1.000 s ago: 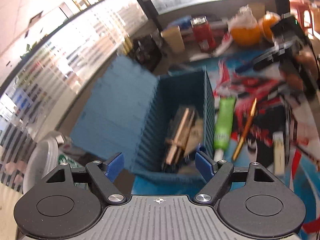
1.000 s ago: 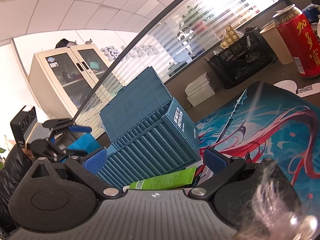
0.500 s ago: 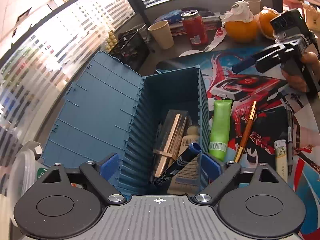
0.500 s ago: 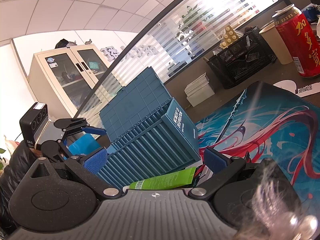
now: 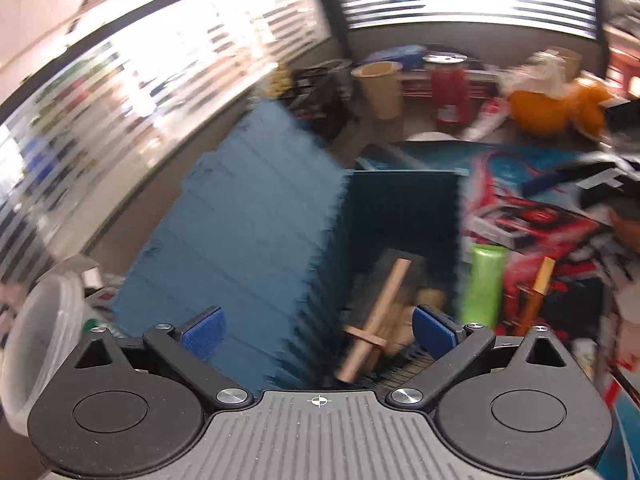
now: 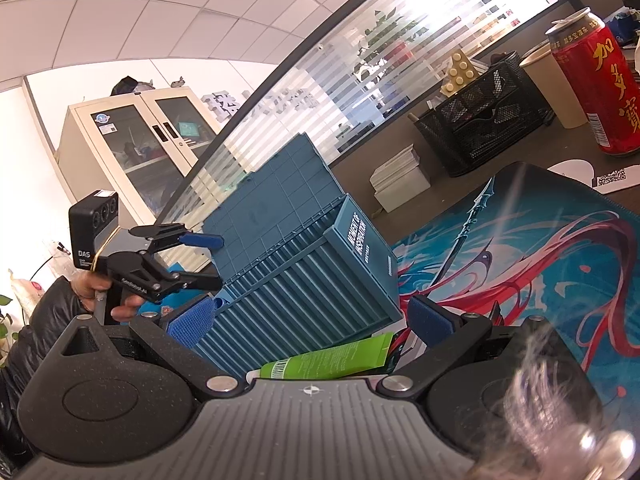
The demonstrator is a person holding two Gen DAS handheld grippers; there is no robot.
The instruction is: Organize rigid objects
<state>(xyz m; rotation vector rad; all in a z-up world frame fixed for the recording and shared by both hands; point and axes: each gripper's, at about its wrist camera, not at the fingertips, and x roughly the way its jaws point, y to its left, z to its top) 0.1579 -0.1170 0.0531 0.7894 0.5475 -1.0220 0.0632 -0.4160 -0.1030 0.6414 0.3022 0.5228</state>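
Observation:
A blue ribbed box stands open on the printed mat, its lid leaning back to the left. Inside lie a wooden-handled brush and other items, blurred. My left gripper is open and empty over the box's near end. A green tube and an orange pen lie on the mat right of the box. My right gripper is open and empty, low beside the box, with the green tube just below its fingers. The left gripper also shows in the right wrist view.
At the back stand a red can, a paper cup, a black mesh organizer and oranges. A clear plastic tub sits at the left. White boxes lie behind the box.
The blue marker in the left gripper half a second ago is gone from between its fingers. The left gripper has swung and its view is now blurred. The right gripper has stayed still.

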